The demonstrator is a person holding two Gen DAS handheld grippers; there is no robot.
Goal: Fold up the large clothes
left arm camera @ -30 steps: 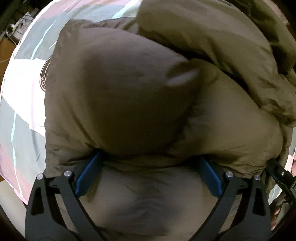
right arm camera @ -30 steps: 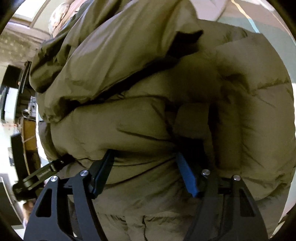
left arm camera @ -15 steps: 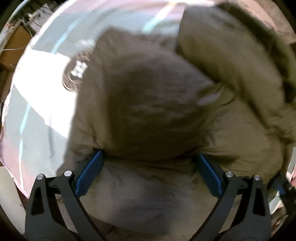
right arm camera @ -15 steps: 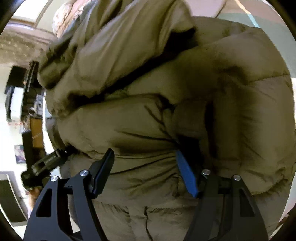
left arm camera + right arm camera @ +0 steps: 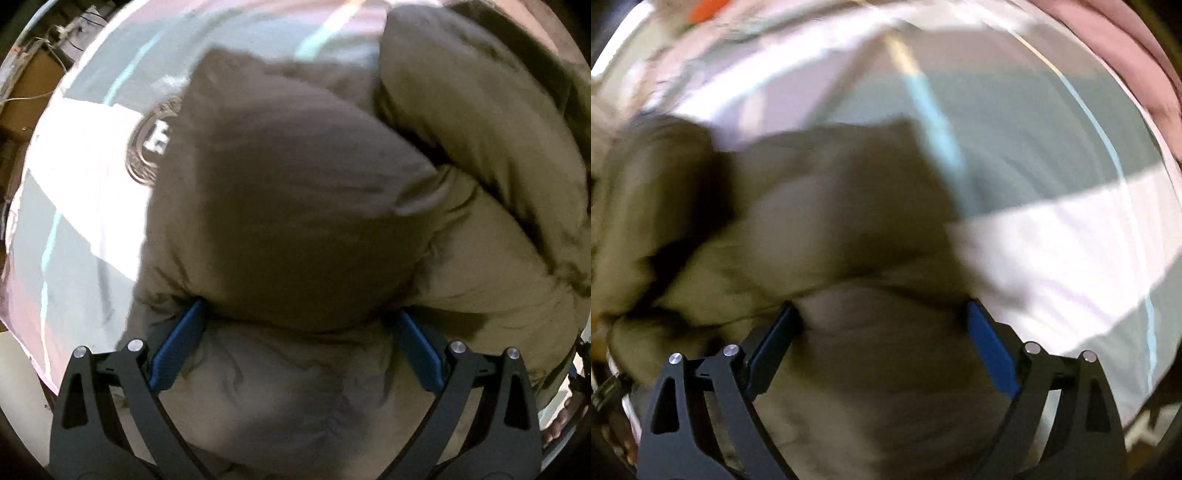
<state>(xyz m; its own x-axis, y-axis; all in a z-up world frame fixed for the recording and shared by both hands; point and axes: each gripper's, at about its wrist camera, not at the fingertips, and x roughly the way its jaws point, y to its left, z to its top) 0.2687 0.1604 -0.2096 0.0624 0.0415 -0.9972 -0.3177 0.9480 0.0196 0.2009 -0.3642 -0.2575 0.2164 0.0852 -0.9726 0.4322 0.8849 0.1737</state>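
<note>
A big olive-green puffer jacket [image 5: 303,206] lies bunched on a bed. In the left wrist view its padded bulk fills the space between my left gripper's [image 5: 295,325] wide-apart blue pads [image 5: 177,343]. In the right wrist view the jacket [image 5: 820,221] is blurred and sits left and centre, with padding bulging between my right gripper's [image 5: 882,317] spread blue pads [image 5: 990,350]. Both grippers' jaws stand wide with jacket fabric between them.
The bedcover [image 5: 74,206] has white, grey-green and pink panels with thin light-blue lines and a round logo [image 5: 151,147]. It also shows in the right wrist view [image 5: 1052,192]. Cluttered shelves with cables [image 5: 33,85] stand beyond the bed's far left edge.
The right wrist view has swung sharply: the jacket filled it before, now much bedcover shows at the right and the right jaws stand wider. The left view has drawn back, showing more bedcover.
</note>
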